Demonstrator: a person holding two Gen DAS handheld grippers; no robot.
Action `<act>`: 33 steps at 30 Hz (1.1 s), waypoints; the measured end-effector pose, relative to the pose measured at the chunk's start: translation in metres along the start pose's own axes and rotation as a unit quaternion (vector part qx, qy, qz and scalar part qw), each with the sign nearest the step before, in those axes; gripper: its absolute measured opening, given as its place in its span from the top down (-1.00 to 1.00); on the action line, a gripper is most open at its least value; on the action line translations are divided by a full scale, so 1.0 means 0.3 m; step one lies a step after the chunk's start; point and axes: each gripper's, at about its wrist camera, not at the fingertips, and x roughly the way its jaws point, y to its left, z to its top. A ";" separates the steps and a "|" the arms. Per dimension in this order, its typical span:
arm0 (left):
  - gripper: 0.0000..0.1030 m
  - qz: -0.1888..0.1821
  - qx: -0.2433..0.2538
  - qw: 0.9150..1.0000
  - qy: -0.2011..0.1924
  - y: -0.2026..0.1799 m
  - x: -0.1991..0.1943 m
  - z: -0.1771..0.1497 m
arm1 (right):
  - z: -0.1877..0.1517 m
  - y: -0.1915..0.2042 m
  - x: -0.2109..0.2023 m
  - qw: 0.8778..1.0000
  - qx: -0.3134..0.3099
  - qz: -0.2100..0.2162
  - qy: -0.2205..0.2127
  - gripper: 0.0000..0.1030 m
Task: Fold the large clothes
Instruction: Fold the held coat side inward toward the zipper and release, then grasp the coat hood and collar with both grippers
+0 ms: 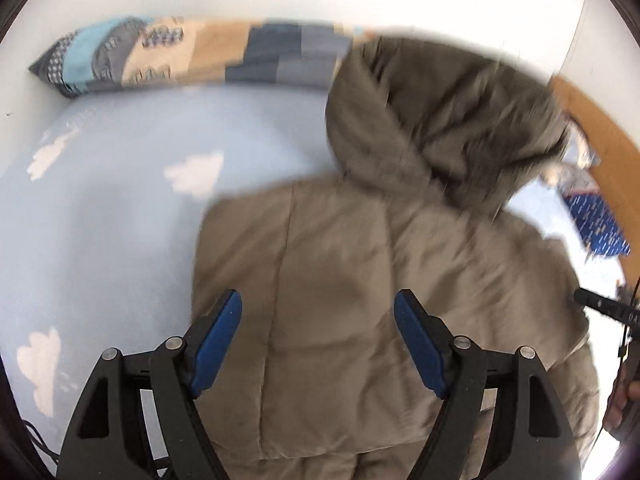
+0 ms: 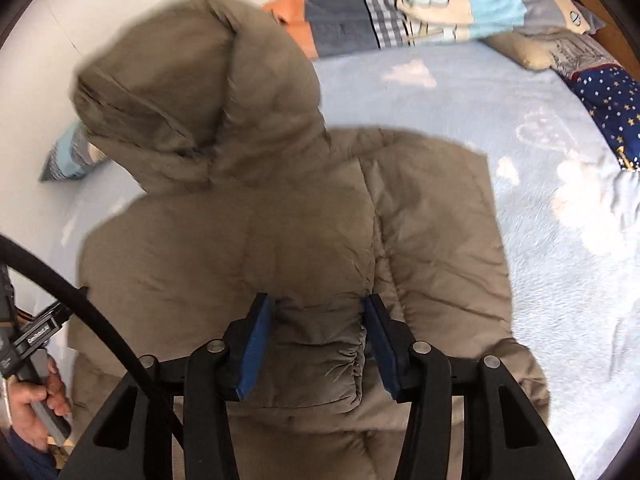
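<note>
One large garment occupies the work area: a taupe padded jacket (image 2: 248, 248) spread on the pale blue bed sheet (image 2: 500, 92), which carries a white cloud print. A patchwork bolster (image 1: 192, 56) lies along the far edge of the bed against the wall, and a dark blue starred pillow (image 2: 608, 120) lies at the right side.

The jacket's long axis runs away from the person, with the hood (image 2: 192, 92) at the far end and the body toward the near end. The hood appears raised and blurred in both wrist views, so its rest position cannot be confirmed. The near hem is hidden below both grippers.

The right gripper (image 2: 318, 344) points steeply down at the jacket's near portion. Its jaws stand roughly half open, with a puckered ridge of the padded fabric bunched between the blue pads. The pads appear to press on this fold, so it is judged to be gripped.

The left gripper (image 1: 318, 344) also points down over the jacket body. Its jaws stand wide apart, with flat fabric below them and nothing clamped.

Both grippers lie side by side across the jacket's width. The fabric lies directly ahead of and beneath each gripper. Judged from this layout, the next fold would run along the long axis, toward the hood.
</note>
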 end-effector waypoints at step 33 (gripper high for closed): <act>-0.59 -0.197 -0.166 0.963 0.082 0.005 0.062 0.554 | 0.613 0.171 -0.031 0.949 0.294 0.114 0.001 -0.80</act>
